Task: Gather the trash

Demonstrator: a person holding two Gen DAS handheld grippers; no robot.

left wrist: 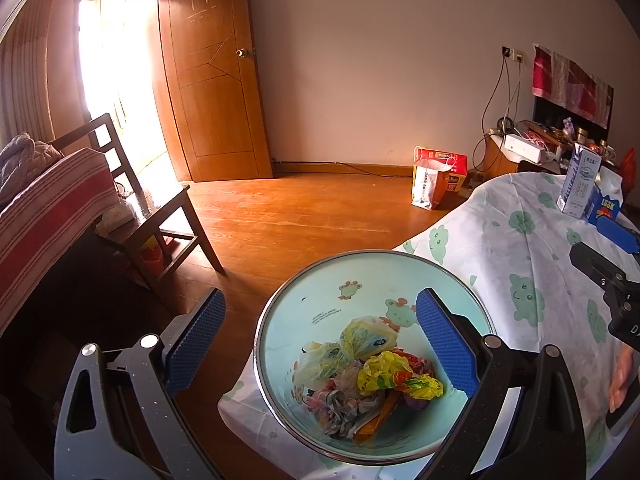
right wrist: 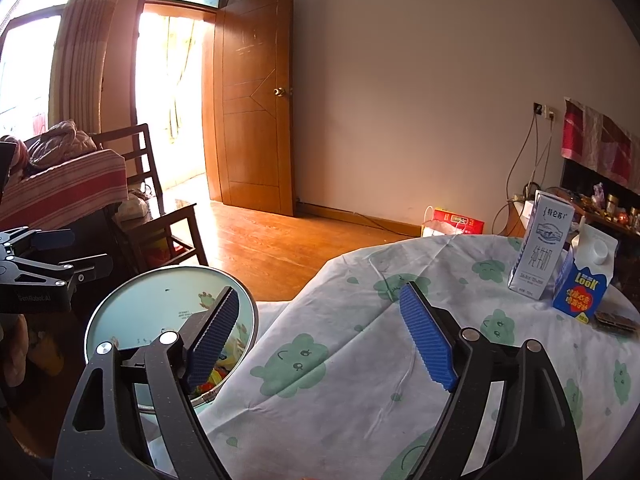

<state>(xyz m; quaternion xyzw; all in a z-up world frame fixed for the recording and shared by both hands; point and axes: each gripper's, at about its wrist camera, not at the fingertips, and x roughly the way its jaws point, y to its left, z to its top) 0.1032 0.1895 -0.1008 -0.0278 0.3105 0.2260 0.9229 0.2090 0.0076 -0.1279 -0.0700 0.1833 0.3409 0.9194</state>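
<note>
The left gripper (left wrist: 320,344) is spread wide and holds nothing; directly beyond and below its fingers sits the bin (left wrist: 280,300), lined in pale green, with a heap of wrappers (left wrist: 360,376) at the bottom. The right pad overlaps the bin's rim in the left wrist view, though I cannot tell whether they touch. A knock there could tip the bin, since it stands hard against the draped edge of the table (left wrist: 500,240).

The right gripper (right wrist: 320,336) is likewise wide open and empty, over bare tablecloth. Between its fingers there is nothing to take. Farther off, past the right fingertip, stand a white carton (right wrist: 540,252) and a blue carton (right wrist: 584,284), touching or nearly so, with a small dark packet (right wrist: 616,322) just beside the blue one.

Judged as risks: both cartons are tall and narrow, so a sideways approach could topple one into the other, and if either holds liquid it may spill on the cloth. The loose cloth may also drag and shift them. The flat packet looks hard to pinch.
</note>
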